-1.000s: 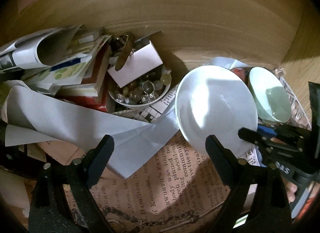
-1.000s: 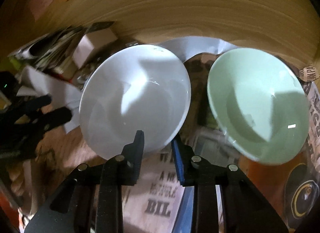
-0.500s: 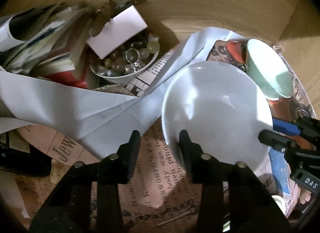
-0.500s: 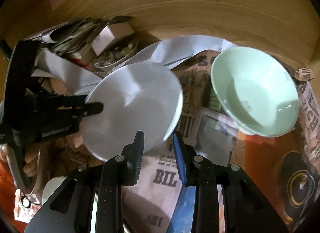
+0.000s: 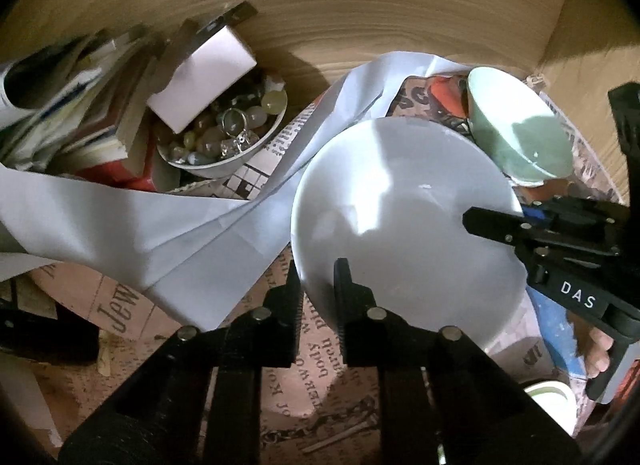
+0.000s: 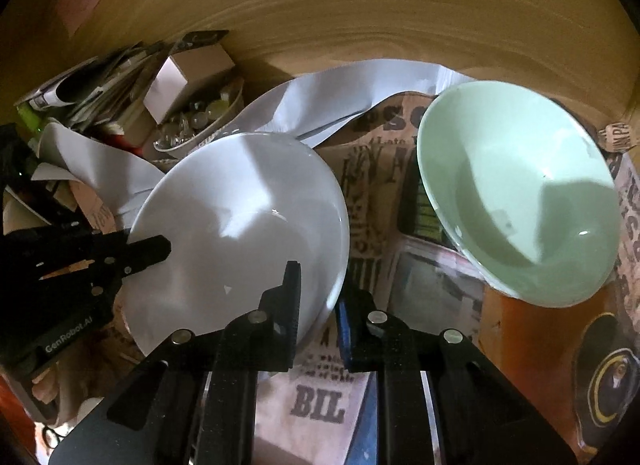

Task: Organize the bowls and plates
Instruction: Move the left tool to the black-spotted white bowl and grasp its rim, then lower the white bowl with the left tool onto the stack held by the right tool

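Observation:
A white bowl hangs tilted above the newspaper, gripped from two sides. My left gripper is shut on its near left rim, jaws closing tight with the rim pinched between the pads. My right gripper is shut on the opposite rim, one finger inside the white bowl, the blue-padded one outside. Each gripper shows in the other's view: the right gripper at the right, the left gripper at the left. A pale green bowl leans tilted to the right; the left wrist view shows this green bowl behind the white one.
A small bowl of beads sits at the back left beside a pile of books and magazines. Loose white paper sheets lie over the newspaper. A wooden wall closes the back. A small cup stands at the near right.
My left gripper went from wide open to shut on the white bowl's rim, moving in and down. The right gripper kept its hold while the bowl tilted toward the left.

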`<state>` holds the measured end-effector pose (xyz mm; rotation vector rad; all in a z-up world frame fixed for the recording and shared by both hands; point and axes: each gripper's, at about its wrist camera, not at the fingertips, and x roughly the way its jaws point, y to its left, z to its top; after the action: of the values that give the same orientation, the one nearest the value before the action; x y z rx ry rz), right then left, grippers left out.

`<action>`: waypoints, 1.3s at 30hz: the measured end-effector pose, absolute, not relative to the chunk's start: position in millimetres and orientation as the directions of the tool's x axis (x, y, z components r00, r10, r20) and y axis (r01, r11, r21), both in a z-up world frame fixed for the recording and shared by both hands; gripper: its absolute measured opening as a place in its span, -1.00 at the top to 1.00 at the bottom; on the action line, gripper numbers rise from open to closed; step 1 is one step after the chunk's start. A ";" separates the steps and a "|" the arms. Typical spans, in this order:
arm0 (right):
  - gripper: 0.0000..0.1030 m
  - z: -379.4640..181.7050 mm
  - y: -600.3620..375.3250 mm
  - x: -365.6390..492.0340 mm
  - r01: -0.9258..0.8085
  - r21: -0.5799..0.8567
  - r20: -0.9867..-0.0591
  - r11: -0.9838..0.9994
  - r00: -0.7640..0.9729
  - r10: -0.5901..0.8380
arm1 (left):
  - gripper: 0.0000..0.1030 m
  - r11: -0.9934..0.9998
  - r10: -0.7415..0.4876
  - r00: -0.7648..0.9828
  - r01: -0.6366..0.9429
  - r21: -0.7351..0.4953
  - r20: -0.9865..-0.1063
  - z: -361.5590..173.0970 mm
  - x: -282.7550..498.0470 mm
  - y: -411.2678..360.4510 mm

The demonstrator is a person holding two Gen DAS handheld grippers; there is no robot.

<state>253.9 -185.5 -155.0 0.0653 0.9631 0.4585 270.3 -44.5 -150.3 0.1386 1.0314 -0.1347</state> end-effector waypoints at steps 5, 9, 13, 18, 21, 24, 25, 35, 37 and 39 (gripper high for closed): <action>0.72 -148.7 -186.0 241.3 -0.351 0.255 -0.758 0.901 0.506 0.412 | 0.73 0.983 -0.046 0.521 0.176 0.055 -0.852 -146.0 262.8 -43.5; 0.72 -134.4 -186.6 227.4 -0.359 0.245 -0.728 0.901 0.545 0.415 | 0.73 0.982 -0.033 0.568 0.173 0.080 -0.822 -132.1 249.5 -43.9; 0.72 -115.7 -187.2 207.9 -0.375 0.228 -0.690 0.899 0.589 0.421 | 0.73 0.983 -0.032 0.630 0.160 0.089 -0.776 -112.9 230.2 -40.8; 0.72 -93.2 -187.8 181.2 -0.396 0.223 -0.644 0.891 0.627 0.439 | 0.73 0.984 -0.034 0.685 0.152 0.097 -0.728 -93.3 203.8 -37.6; 0.72 -86.7 -180.2 172.1 -0.409 0.207 -0.626 0.889 0.643 0.441 | 0.73 0.986 -0.042 0.711 0.142 0.085 -0.702 -81.7 188.6 -31.7; 0.72 -81.3 -175.6 163.0 -0.419 0.196 -0.612 0.886 0.654 0.445 | 0.73 0.988 -0.052 0.732 0.136 0.071 -0.679 -73.0 174.5 -25.3; 0.72 -79.1 -174.2 158.7 -0.424 0.194 -0.607 0.885 0.657 0.448 | 0.73 0.989 -0.056 0.738 0.135 0.066 -0.672 -70.3 169.1 -22.5; 0.72 -69.2 -149.8 127.3 -0.470 0.201 -0.567 0.860 0.659 0.493 | 0.73 0.994 -0.057 0.782 0.099 0.034 -0.621 -58.2 123.1 2.8; 0.72 -68.3 -143.0 121.7 -0.481 0.200 -0.562 0.854 0.657 0.502 | 0.73 0.996 -0.050 0.792 0.088 0.033 -0.609 -56.3 113.0 9.9; 0.72 -67.6 -136.6 116.7 -0.493 0.200 -0.556 0.847 0.654 0.512 | 0.73 0.997 -0.046 0.798 0.078 0.027 -0.601 -54.5 103.2 14.8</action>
<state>116.7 -136.6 -67.6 0.0321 0.6408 0.5696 103.2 14.8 -54.5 0.0516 0.6440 -0.0667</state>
